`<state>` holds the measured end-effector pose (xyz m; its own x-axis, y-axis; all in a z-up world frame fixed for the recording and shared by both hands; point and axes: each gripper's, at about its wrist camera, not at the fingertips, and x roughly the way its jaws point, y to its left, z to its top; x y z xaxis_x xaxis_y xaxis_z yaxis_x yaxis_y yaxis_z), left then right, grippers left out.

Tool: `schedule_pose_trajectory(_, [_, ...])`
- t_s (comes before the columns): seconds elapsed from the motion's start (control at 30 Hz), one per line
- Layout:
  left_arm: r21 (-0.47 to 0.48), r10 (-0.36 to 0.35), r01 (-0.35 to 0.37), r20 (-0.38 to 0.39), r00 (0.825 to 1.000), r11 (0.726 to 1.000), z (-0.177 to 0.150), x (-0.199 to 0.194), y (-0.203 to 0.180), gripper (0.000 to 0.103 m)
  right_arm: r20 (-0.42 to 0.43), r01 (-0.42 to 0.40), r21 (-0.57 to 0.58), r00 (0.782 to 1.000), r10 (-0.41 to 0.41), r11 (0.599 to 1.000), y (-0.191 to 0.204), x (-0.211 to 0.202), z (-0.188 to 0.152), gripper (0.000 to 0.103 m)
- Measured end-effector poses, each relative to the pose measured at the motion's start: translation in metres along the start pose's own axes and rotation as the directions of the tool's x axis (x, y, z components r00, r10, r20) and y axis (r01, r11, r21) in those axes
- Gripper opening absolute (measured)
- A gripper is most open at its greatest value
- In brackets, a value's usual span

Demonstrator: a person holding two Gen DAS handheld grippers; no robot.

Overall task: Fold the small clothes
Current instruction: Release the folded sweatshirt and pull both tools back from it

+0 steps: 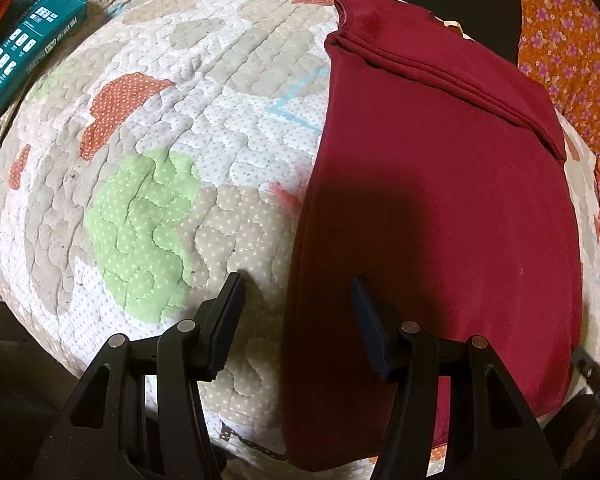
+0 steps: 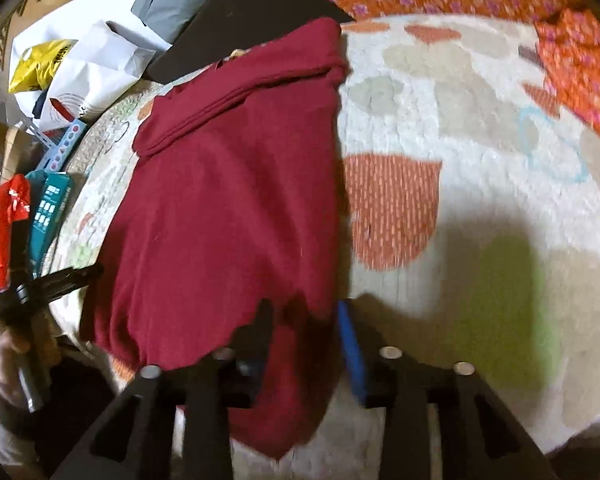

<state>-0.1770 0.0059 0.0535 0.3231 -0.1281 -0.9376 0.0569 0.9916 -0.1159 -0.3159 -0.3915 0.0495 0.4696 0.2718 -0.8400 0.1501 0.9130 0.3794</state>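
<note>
A dark red garment lies flat on the quilted mat, folded lengthwise, with a folded-over band across its far end. My left gripper is open and straddles the garment's left edge near its near end. One of its fingers is over the mat and the other over the cloth, with nothing pinched. In the blurred right wrist view the garment has its near corner hanging between the fingers of my right gripper. The jaws stand apart, and the blue pad is clear of the cloth.
An orange floral cloth borders the mat's far right. A teal box lies off the mat's left side. In the right wrist view white bags, a red bag and a person's hand are at the left.
</note>
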Motion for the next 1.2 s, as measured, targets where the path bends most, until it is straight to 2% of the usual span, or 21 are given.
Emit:
schedule_pose_trajectory(0.1, [-0.031, -0.025, 0.025, -0.006, 1.0, 0.999, -0.002, -0.002, 0.003, 0.055, -0.032, -0.02, -0.004, 0.999, 0.02, 1.0, -0.002, 0.0, -0.011, 0.039])
schedule_pose_trajectory(0.23, [-0.091, -0.121, 0.116, -0.053, 0.991, 0.989, -0.019, -0.007, 0.014, 0.055, -0.055, -0.054, -0.009, 0.997, 0.053, 0.998, -0.003, 0.0, -0.021, 0.042])
schedule_pose_trajectory(0.33, [-0.103, -0.153, 0.145, -0.077, 0.985, 0.984, -0.031, -0.01, 0.018, 0.055, -0.068, -0.087, -0.007, 0.994, 0.086, 0.996, -0.004, -0.001, -0.025, 0.043])
schedule_pose_trajectory(0.5, [-0.08, -0.14, 0.133, -0.086, 0.986, 0.988, -0.043, -0.009, 0.013, 0.058, -0.09, -0.154, -0.018, 0.984, 0.151, 0.988, -0.002, 0.004, -0.027, 0.044])
schedule_pose_trajectory(0.63, [-0.07, -0.142, 0.136, -0.089, 0.986, 0.988, -0.041, -0.004, 0.005, 0.072, -0.075, -0.187, -0.007, 0.98, 0.186, 0.982, 0.0, 0.011, -0.029, 0.047])
schedule_pose_trajectory(0.77, [-0.057, -0.135, 0.13, -0.095, 0.986, 0.99, -0.041, -0.003, 0.0, 0.074, -0.064, -0.202, 0.0, 0.977, 0.201, 0.979, -0.001, 0.01, -0.032, 0.047])
schedule_pose_trajectory(0.87, [-0.065, -0.151, 0.145, -0.093, 0.984, 0.987, -0.039, 0.001, -0.003, 0.079, -0.084, -0.213, -0.011, 0.974, 0.211, 0.977, -0.002, 0.008, -0.036, 0.047])
schedule_pose_trajectory(1.0, [-0.057, -0.154, 0.149, -0.096, 0.983, 0.987, -0.039, 0.001, -0.008, 0.078, -0.071, -0.238, 0.021, 0.968, 0.239, 0.971, -0.003, 0.011, -0.036, 0.047])
schedule_pose_trajectory(1.03, [-0.067, -0.164, 0.158, -0.095, 0.982, 0.985, -0.039, 0.001, -0.008, 0.066, -0.072, -0.252, 0.024, 0.965, 0.254, 0.967, -0.003, 0.012, -0.036, 0.043])
schedule_pose_trajectory(1.07, [-0.077, -0.162, 0.156, -0.091, 0.983, 0.985, -0.039, 0.0, -0.008, 0.055, -0.073, -0.262, 0.018, 0.962, 0.263, 0.965, -0.002, 0.012, -0.035, 0.033])
schedule_pose_trajectory(1.1, [-0.083, -0.144, 0.137, -0.086, 0.986, 0.987, -0.039, -0.003, -0.005, 0.032, -0.069, -0.261, 0.011, 0.963, 0.261, 0.965, -0.001, 0.012, -0.034, 0.026])
schedule_pose_trajectory(1.13, [-0.097, -0.151, 0.143, -0.083, 0.985, 0.985, -0.039, -0.004, -0.001, 0.015, -0.057, -0.256, 0.0, 0.965, 0.256, 0.967, 0.001, 0.011, -0.033, 0.014])
schedule_pose_trajectory(1.17, [-0.13, -0.2, 0.187, -0.094, 0.975, 0.974, -0.036, -0.004, 0.002, 0.01, -0.044, -0.263, -0.005, 0.964, 0.263, 0.965, 0.001, 0.009, -0.031, 0.013])
schedule_pose_trajectory(1.2, [-0.152, -0.22, 0.203, -0.102, 0.97, 0.967, -0.034, -0.005, 0.005, 0.01, -0.029, -0.292, -0.003, 0.956, 0.292, 0.956, 0.002, 0.007, -0.029, 0.013])
